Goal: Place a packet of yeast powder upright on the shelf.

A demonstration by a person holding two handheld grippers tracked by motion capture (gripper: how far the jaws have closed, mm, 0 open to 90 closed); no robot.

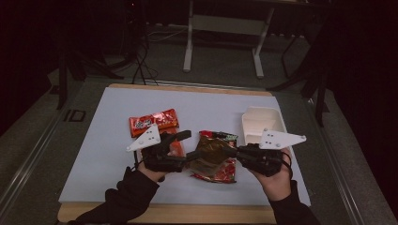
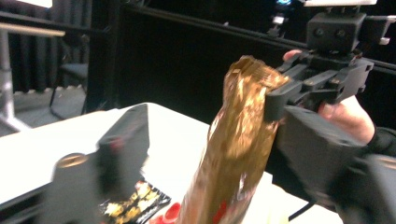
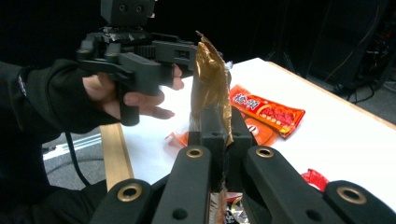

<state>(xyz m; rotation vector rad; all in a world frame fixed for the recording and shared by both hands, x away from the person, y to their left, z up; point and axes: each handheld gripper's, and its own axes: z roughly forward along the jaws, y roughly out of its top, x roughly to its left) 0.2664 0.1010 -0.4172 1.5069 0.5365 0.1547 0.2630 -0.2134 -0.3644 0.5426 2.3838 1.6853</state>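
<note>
Right gripper point(image 3: 218, 140) jaws clamped on crinkled gold foil snack packet point(image 3: 210, 88), left gripper point(image 1: 184, 146) jaws spread apart at nine o'clock of it

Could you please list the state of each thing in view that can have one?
Gold packet: lifted, held between both grippers.
Right gripper: jaws shut on the gold packet.
Left gripper: jaws open.
Orange packet: flat on the table, sealed.
White tray: upright, empty.
</note>
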